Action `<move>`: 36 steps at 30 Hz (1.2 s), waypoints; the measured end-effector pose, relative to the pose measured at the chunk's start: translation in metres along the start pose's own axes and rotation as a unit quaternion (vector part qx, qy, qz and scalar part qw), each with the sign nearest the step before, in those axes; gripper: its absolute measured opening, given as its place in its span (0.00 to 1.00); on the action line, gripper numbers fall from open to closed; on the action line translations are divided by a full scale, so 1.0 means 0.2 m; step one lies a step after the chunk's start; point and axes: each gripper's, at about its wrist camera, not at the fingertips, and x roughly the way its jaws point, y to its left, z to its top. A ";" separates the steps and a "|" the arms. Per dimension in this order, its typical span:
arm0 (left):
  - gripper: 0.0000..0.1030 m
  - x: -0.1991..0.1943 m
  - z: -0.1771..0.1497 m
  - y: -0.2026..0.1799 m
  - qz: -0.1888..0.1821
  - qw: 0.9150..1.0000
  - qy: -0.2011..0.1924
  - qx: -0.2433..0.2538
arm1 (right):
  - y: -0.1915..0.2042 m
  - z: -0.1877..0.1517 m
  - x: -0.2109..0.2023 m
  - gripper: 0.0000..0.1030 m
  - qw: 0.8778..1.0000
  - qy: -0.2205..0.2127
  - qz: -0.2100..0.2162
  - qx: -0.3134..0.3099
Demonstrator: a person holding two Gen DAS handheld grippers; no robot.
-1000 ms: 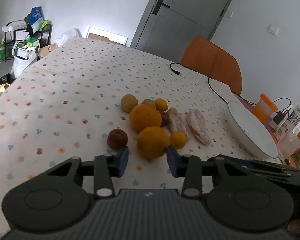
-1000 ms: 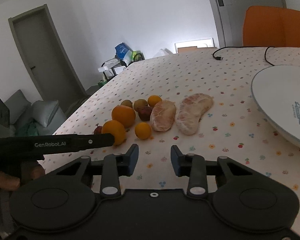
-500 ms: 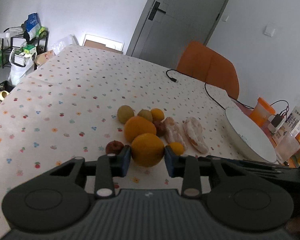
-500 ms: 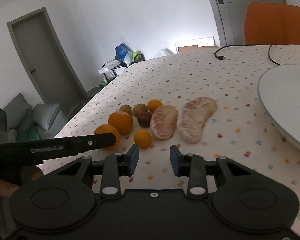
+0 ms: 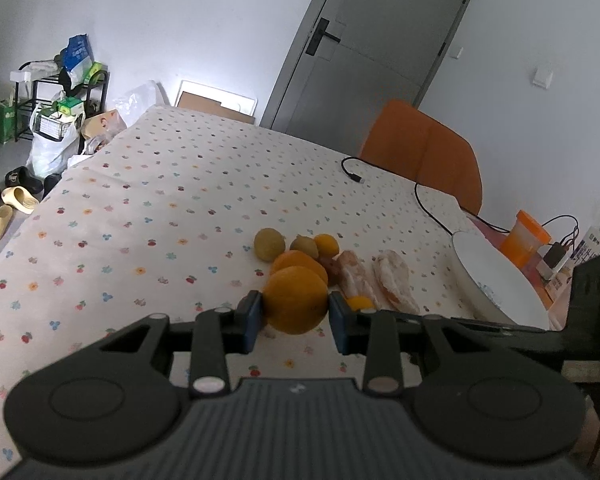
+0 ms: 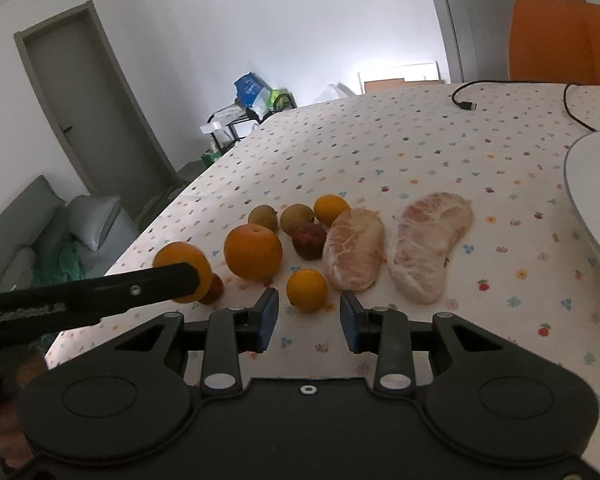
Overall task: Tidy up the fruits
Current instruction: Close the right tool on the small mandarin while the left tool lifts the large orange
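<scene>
Round fruit on a dotted tablecloth (image 5: 148,216)

The left gripper (image 5: 296,312) squeezes a bumpy round orange (image 5: 296,304). The right gripper (image 6: 309,316) is loose, near a small smooth orange (image 6: 306,289).

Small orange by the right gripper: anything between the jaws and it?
Nothing visible does. The small orange sits on the tablecloth just ahead of the right gripper, centred on the gap between its open jaws. The peeled pomelo segment lies beyond and to its right, off the approach line.
</scene>
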 end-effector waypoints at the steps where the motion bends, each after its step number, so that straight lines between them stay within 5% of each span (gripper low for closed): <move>1: 0.33 -0.01 0.00 0.00 -0.003 1.000 0.001 -0.002 | 0.00 0.00 0.00 0.34 1.000 0.000 0.000 0.000; 4: 0.33 -0.03 0.00 0.00 -0.008 1.000 -0.002 0.002 | 0.00 0.00 0.00 0.16 1.000 0.000 0.002 0.003; 9: 0.33 -0.05 0.00 -0.02 -0.013 1.000 -0.006 0.005 | -0.01 -0.02 -0.06 0.01 1.000 -0.012 0.014 0.010; 14: 0.33 -0.05 -0.01 -0.05 -0.009 1.000 -0.006 0.013 | -0.02 -0.04 -0.12 0.01 1.000 -0.013 0.012 0.018; 19: 0.33 -0.09 -0.02 -0.03 -0.001 1.000 -0.015 0.009 | 0.02 -0.04 -0.11 0.23 1.000 -0.011 0.002 -0.003; 25: 0.33 -0.12 -0.01 0.04 0.017 1.000 -0.019 0.002 | 0.06 -0.02 -0.05 0.31 1.000 -0.007 -0.010 -0.013; 36: 0.33 -0.10 0.00 0.07 0.025 1.000 -0.019 -0.003 | 0.06 -0.03 -0.04 0.20 1.000 -0.012 -0.001 -0.019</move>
